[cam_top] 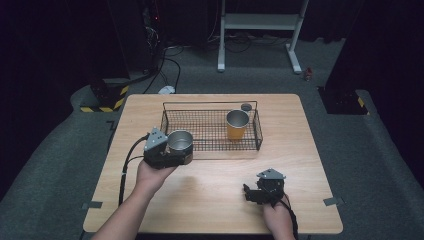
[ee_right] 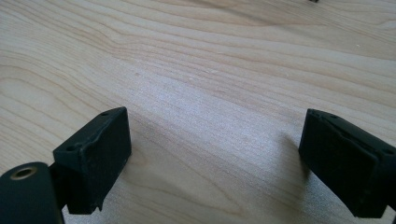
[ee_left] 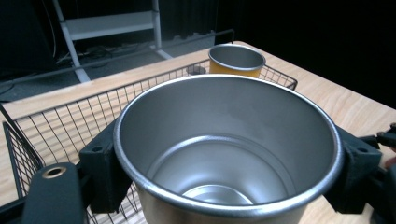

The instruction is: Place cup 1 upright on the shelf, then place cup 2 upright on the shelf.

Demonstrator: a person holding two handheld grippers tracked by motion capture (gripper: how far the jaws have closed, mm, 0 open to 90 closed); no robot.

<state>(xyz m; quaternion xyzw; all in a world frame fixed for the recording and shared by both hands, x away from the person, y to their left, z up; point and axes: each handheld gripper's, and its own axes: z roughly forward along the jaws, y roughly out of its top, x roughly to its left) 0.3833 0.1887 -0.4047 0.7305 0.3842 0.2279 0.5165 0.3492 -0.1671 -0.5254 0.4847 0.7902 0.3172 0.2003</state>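
We hold the steel cup [cam_top: 179,142] clamped between the jaws of our left gripper [cam_top: 176,150] at the near-left corner of the wire basket [cam_top: 210,145] — apparently not yet inside, while the orange cup [cam_top: 237,124] already stands there. Our right gripper [cam_top: 251,194] rests low over the table [cam_top: 215,200] — jaws spread, empty.

You see a silver steel cup [cam_top: 179,141] in black jaws, an orange cup [cam_top: 237,125] at two o'clock inside a black wire basket [cam_top: 210,145], on pale wood-grain table [cam_top: 210,190].
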